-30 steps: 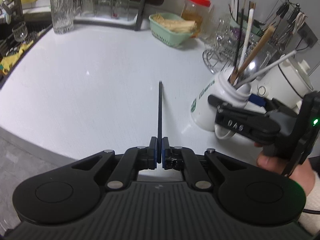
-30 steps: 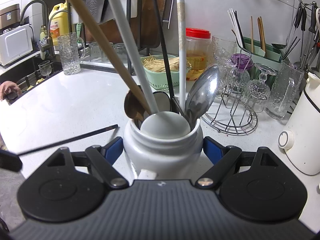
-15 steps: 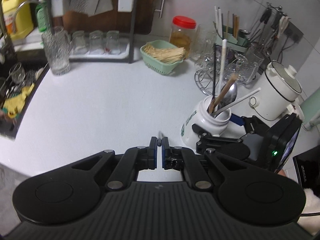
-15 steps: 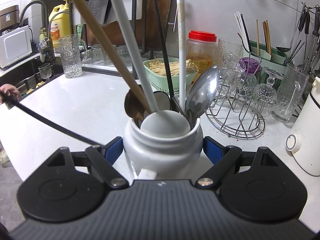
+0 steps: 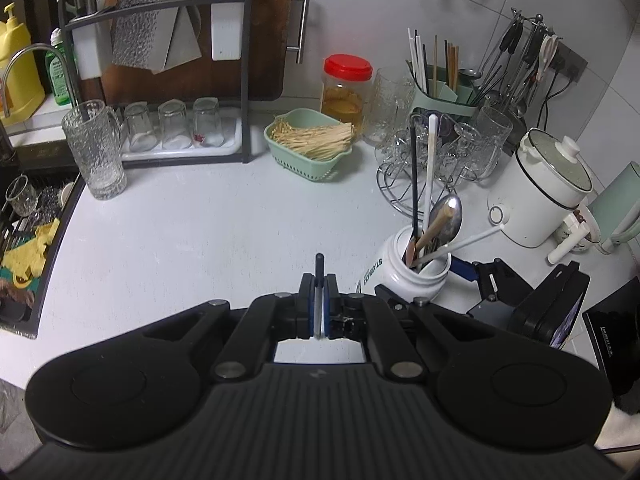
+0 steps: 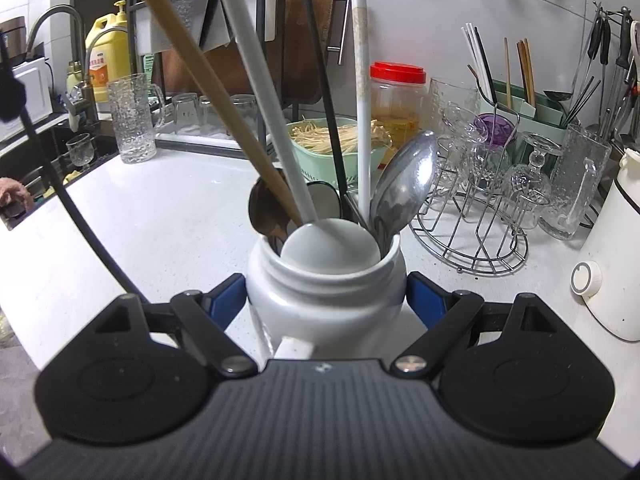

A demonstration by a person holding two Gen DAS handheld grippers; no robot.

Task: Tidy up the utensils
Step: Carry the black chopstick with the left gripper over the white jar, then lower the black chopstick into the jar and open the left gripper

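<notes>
My left gripper is shut on a thin black chopstick, seen end-on and held well above the white counter. The same chopstick shows as a long dark line at the left of the right wrist view. My right gripper is shut on a white ceramic jar that stands on the counter. The jar holds a wooden-handled utensil, a white spoon, a metal spoon, a black chopstick and a white chopstick.
At the back stand a green basket, a red-lidded jar, a wire rack of glasses, a green utensil holder, a white pot and a glass mug. A sink lies at the left.
My left gripper has risen and tipped downward with the black chopstick, which now points almost straight away from the camera. The right gripper and the jar have stayed put.
</notes>
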